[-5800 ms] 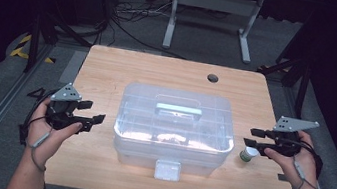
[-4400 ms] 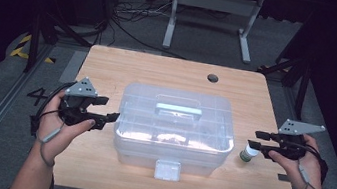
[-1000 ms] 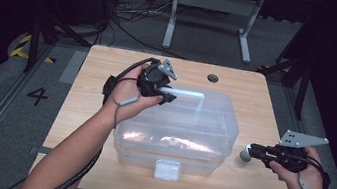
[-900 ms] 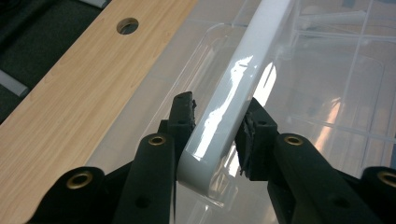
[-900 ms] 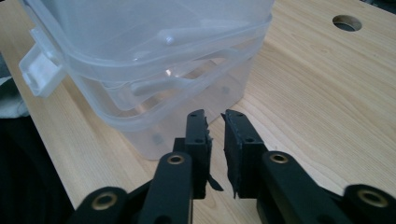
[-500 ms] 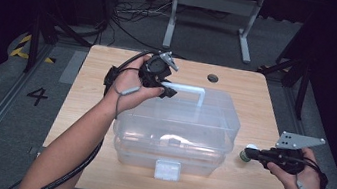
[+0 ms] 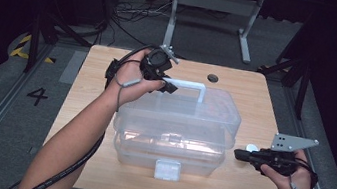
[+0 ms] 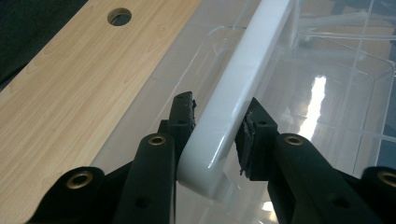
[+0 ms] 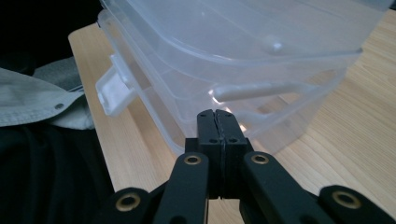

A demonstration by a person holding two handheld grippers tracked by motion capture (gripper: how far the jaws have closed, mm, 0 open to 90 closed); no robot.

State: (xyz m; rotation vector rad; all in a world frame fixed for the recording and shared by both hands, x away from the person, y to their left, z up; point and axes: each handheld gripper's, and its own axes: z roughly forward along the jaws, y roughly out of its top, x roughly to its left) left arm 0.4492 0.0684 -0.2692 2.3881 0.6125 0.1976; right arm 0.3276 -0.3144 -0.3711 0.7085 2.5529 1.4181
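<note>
Left tongs point(image 8: 217, 126) clamp white handle point(image 8: 243, 79) | right tongs point(image 9: 217, 122) closed, empty

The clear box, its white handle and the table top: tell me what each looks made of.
Box: likely clear glossy plastic; you see through its walls and it throws glare.
Handle: opaque white plastic, smooth, with a soft sheen and rounded edges.
Table: pale wood grain, matte; possibly laminate rather than solid wood.

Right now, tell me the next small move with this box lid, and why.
Probably keep lifting the white handle up and back. The left gripper is clamped on it, and the lid is only raised a little off the clear box, front edge barely parted.
</note>
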